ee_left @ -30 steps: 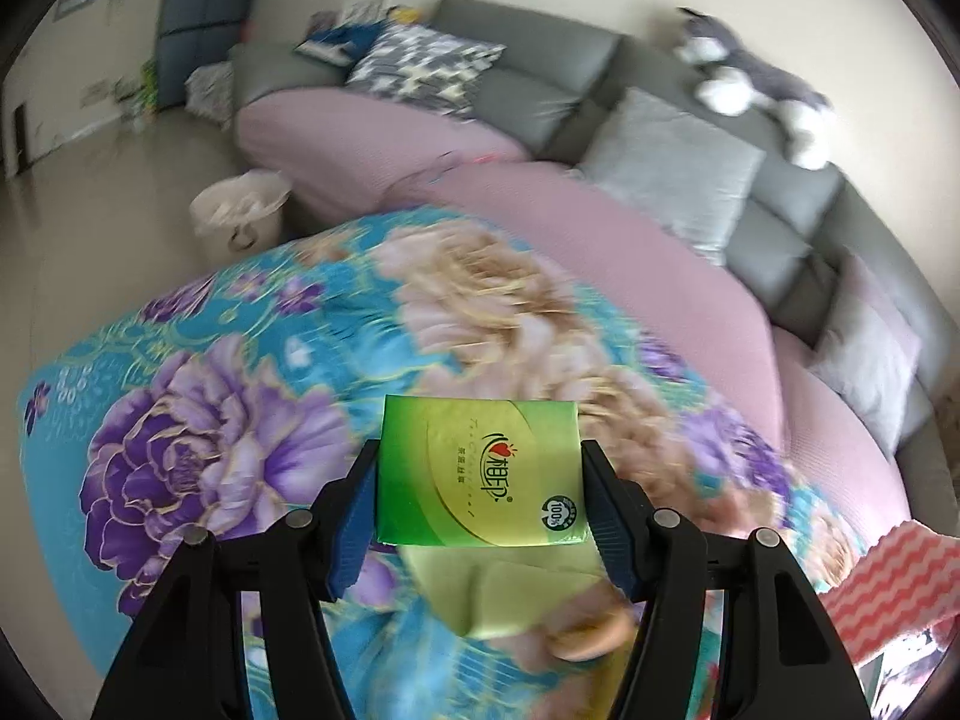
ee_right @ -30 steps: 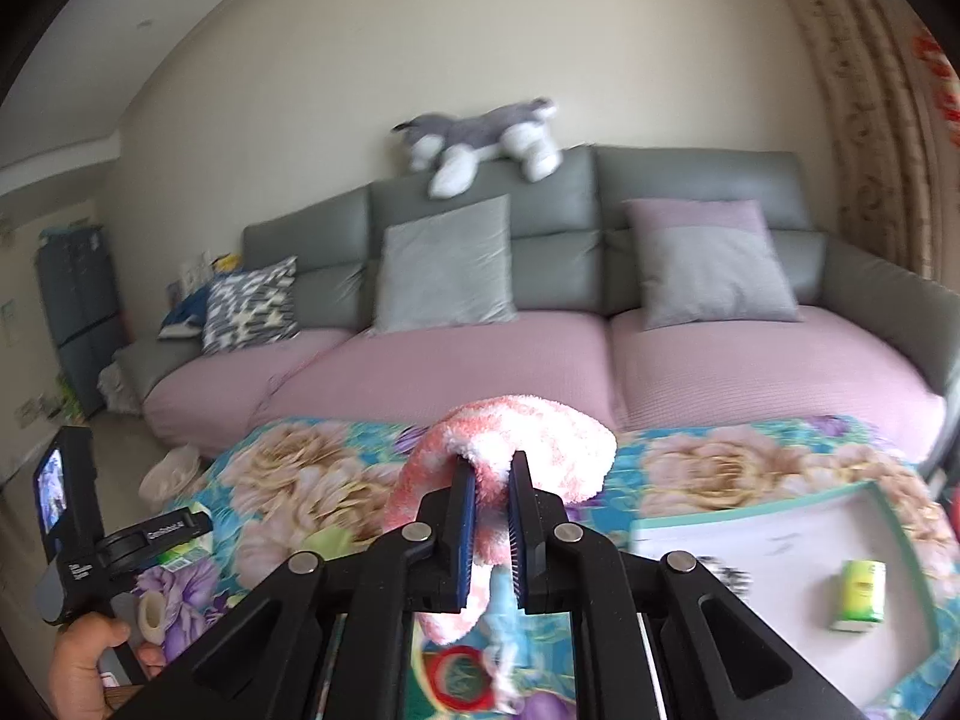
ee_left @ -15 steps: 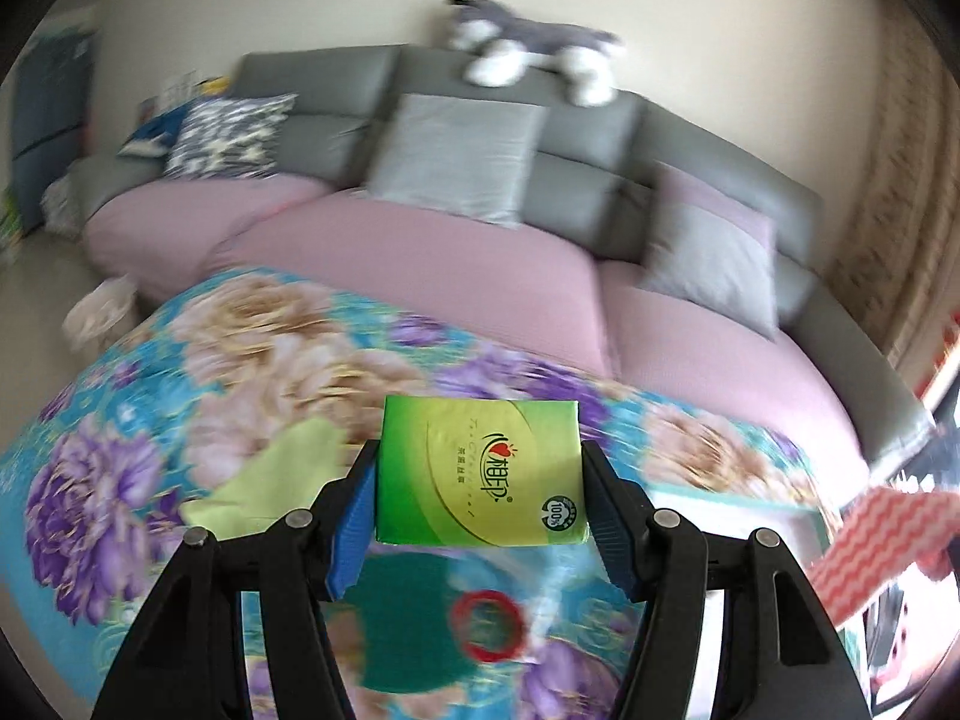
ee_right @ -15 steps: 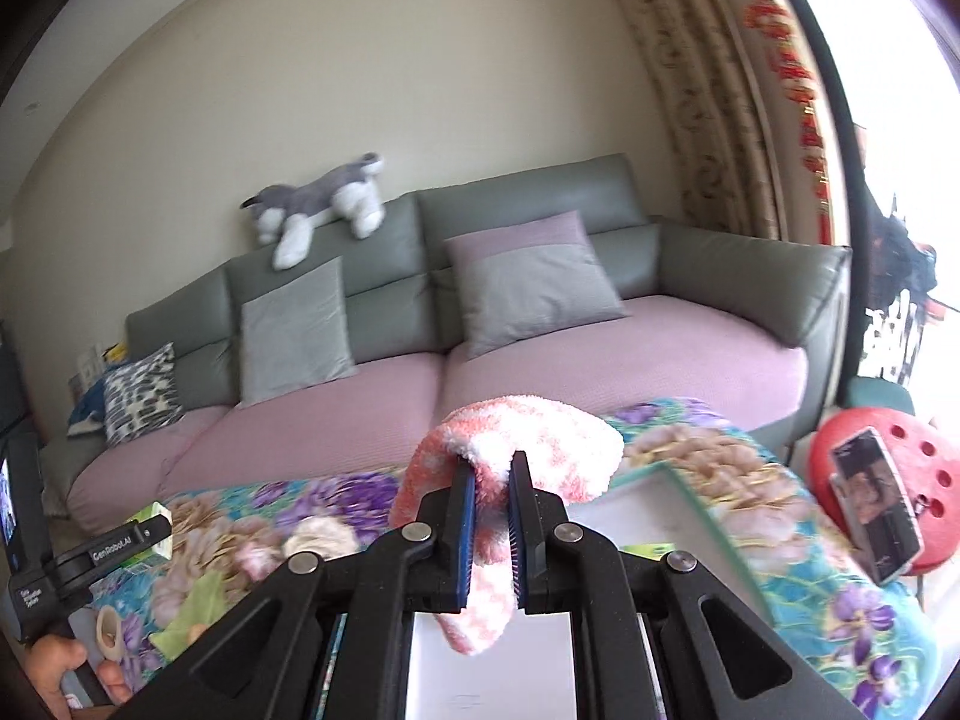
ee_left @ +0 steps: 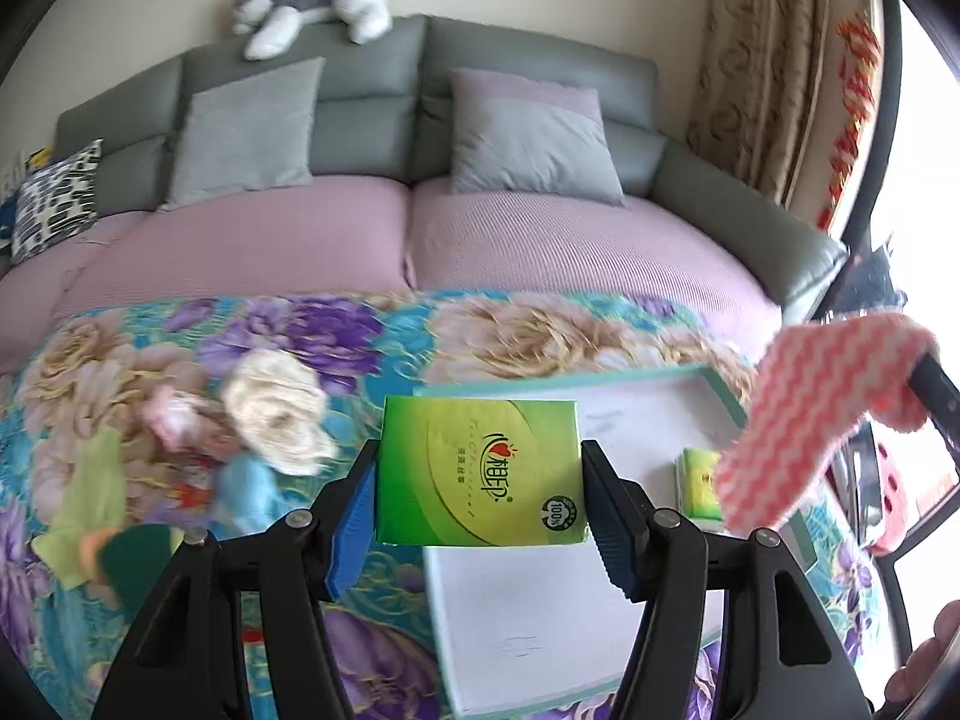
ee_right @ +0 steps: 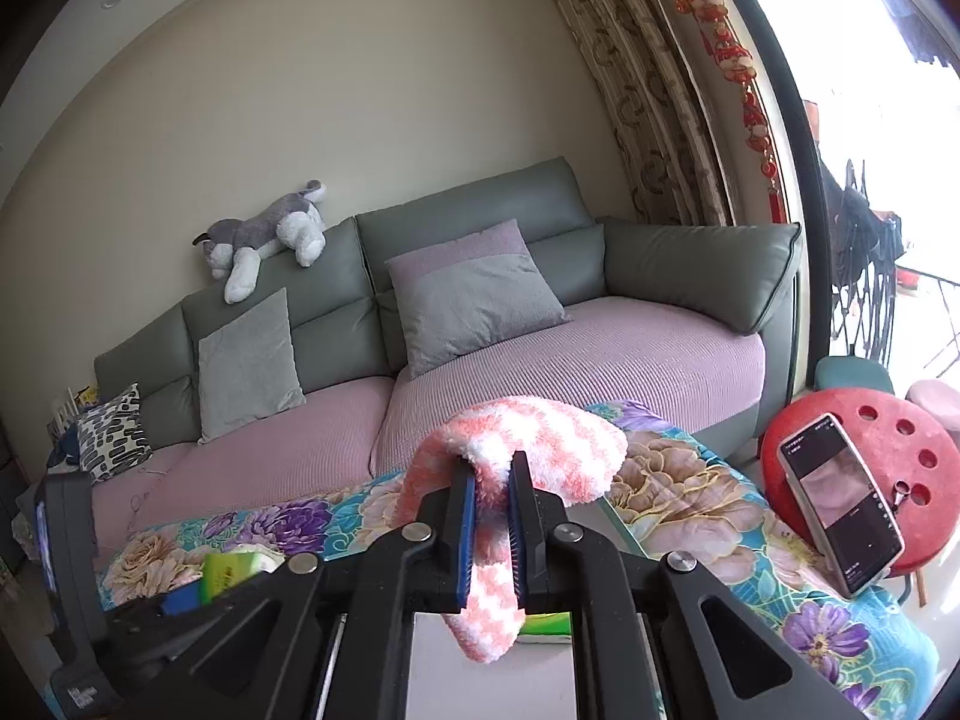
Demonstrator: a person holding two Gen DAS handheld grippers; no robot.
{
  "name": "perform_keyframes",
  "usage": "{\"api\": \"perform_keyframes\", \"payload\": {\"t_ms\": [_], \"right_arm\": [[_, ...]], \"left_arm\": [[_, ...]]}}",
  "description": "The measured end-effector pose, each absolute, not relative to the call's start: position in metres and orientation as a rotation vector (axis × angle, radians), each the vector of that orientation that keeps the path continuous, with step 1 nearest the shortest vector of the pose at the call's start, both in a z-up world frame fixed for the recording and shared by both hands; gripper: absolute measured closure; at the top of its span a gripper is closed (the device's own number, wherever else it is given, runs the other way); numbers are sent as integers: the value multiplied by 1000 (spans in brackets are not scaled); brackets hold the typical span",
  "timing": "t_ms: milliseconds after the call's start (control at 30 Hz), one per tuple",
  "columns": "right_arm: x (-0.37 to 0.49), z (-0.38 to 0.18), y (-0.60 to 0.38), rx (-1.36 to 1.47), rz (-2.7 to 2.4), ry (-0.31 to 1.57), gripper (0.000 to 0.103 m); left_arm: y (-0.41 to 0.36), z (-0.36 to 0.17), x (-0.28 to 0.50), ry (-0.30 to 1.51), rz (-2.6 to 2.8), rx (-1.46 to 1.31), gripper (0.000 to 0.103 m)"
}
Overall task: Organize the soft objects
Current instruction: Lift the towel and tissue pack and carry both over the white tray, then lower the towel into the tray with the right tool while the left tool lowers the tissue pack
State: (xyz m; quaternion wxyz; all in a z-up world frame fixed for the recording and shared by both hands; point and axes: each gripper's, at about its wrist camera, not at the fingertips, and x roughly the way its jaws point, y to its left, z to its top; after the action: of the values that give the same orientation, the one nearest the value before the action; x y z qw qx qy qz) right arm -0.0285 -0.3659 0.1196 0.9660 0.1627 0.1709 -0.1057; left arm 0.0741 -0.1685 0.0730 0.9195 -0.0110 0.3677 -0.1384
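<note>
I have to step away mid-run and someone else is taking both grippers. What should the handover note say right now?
Left gripper: shut on a green tissue pack, held above the near edge of the white tray.
Right gripper: shut on a pink-and-white fuzzy sock, draped over its fingers, above the tray's right side.
Done: one small tissue pack already lies in the tray.
Left: set down both held items, presumably in the tray, then deal with the cream, pink, blue and yellow-green soft items lying on the floral cloth left of the tray.
</note>
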Motion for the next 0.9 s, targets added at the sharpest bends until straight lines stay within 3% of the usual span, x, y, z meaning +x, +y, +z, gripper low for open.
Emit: {"api": "perform_keyframes", "payload": {"t_ms": [400, 900], "right_arm": [[13, 83, -371, 364, -163, 391, 93], [72, 16, -358, 357, -123, 664, 93]], "left_arm": [[-193, 18, 103, 912, -294, 35, 38], [-200, -16, 127, 1004, -281, 78, 38]]}}
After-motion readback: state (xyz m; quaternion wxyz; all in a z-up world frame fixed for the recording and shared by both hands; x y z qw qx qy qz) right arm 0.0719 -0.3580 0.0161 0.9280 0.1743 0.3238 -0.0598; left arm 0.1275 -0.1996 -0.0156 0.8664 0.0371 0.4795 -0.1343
